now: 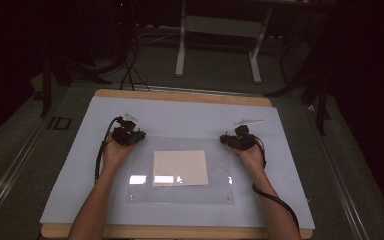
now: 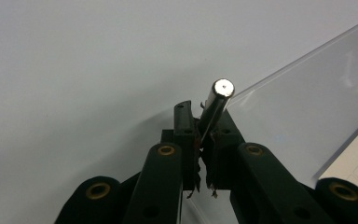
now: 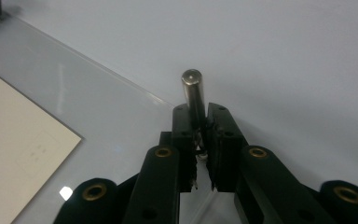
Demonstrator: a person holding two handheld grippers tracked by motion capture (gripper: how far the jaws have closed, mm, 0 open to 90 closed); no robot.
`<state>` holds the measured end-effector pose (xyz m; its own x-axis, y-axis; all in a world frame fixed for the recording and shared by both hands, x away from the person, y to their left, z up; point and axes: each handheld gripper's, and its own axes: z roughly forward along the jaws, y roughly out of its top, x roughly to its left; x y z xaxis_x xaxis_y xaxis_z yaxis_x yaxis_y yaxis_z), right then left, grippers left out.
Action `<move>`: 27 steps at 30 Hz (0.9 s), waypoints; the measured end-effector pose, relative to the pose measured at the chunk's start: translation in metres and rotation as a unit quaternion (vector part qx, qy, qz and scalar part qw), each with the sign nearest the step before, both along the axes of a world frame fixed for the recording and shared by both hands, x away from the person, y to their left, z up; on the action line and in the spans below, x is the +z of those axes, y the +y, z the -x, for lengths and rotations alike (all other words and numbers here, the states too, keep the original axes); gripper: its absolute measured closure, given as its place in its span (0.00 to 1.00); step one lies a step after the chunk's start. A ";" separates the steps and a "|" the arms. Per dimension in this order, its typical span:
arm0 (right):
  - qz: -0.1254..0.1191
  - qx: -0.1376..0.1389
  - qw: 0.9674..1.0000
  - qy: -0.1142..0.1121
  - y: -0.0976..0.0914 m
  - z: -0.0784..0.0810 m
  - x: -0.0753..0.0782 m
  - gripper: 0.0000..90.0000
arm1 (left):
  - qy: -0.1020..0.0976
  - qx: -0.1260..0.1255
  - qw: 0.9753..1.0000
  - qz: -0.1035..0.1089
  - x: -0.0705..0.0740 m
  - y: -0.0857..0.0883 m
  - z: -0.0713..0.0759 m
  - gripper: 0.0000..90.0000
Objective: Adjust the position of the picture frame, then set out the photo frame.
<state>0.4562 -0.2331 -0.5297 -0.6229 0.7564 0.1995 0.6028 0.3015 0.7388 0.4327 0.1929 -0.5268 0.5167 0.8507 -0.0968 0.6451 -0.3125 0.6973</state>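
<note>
Left claw [image 2: 204,128] clamped on short silver metal pin [image 2: 218,99], held just above near-left corner region of clear acrylic sheet [image 2: 307,107]. Right claw [image 3: 199,122] likewise closed on second silver metal pin [image 3: 193,93], poised beside sheet's opposite edge [image 3: 102,93]. Cream paper square [image 1: 180,167] lying under or within acrylic sheet, centred; cannot tell which. Pale blue mat [image 1: 190,115] beneath, covering wooden counter [image 1: 180,96]. Risks judged: pin tilting in pads on contact, slipping loose; sheet nudged sideways, shifting paper. No containers noted; nothing stored in anything.
</note>
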 end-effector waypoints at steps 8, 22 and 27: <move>-0.010 -0.001 1.000 -0.005 -0.001 0.001 -0.004 0.91 | -0.005 0.004 1.000 0.014 -0.002 0.001 0.001 0.93; -0.022 -0.001 1.000 -0.008 -0.003 0.001 -0.006 0.90 | -0.020 0.006 0.998 0.064 -0.003 0.011 0.007 0.85; -0.024 -0.001 1.000 -0.007 -0.004 0.002 -0.006 0.90 | -0.047 0.012 0.994 0.098 0.003 0.019 0.014 0.78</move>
